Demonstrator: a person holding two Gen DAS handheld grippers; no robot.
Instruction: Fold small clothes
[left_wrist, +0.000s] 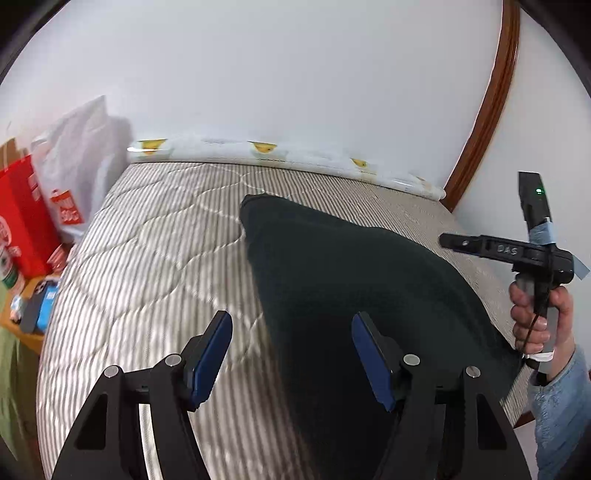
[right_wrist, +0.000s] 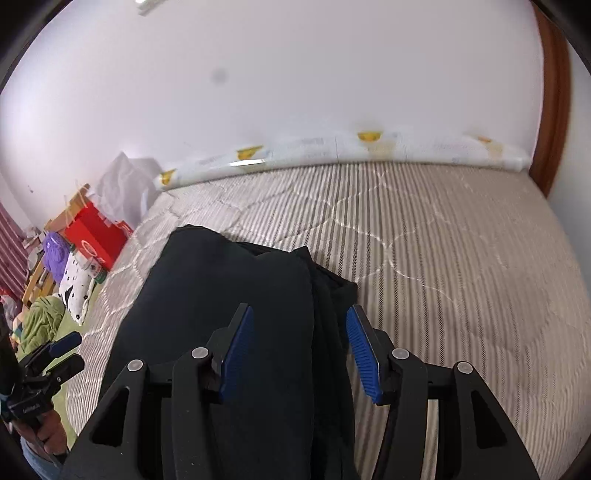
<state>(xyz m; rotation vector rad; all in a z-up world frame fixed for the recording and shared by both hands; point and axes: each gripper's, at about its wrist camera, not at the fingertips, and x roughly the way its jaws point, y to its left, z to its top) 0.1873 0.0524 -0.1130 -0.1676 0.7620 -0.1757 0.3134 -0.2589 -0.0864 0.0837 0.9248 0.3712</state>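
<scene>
So there's a dark, nearly black folded piece of clothing (left_wrist: 351, 266) lying flat on a grey-and-white striped quilted mattress (left_wrist: 155, 251) — in the right wrist view you can see layers stacked at its far edge, so it's doubled over on itself. It sits toward the middle of the bed, a bit short of the long white roll with yellow prints (left_wrist: 280, 153) that runs along the white wall.

Both tools are up off the fabric. The left gripper (left_wrist: 291, 354) has its blue-padded jaws spread apart with nothing between them; the left pad is over bare mattress, the right one over the dark cloth. The right gripper (right_wrist: 300, 350) is the same story — jaws parted, empty, hanging over the garment's right edge.

From the left wrist view you can also see the person's right hand (left_wrist: 535, 317) wrapped around the handle, in a blue denim sleeve (left_wrist: 557, 413).

Off the bed's left side there's a red box (left_wrist: 22, 218) and a white plastic bag (left_wrist: 85, 158).
</scene>
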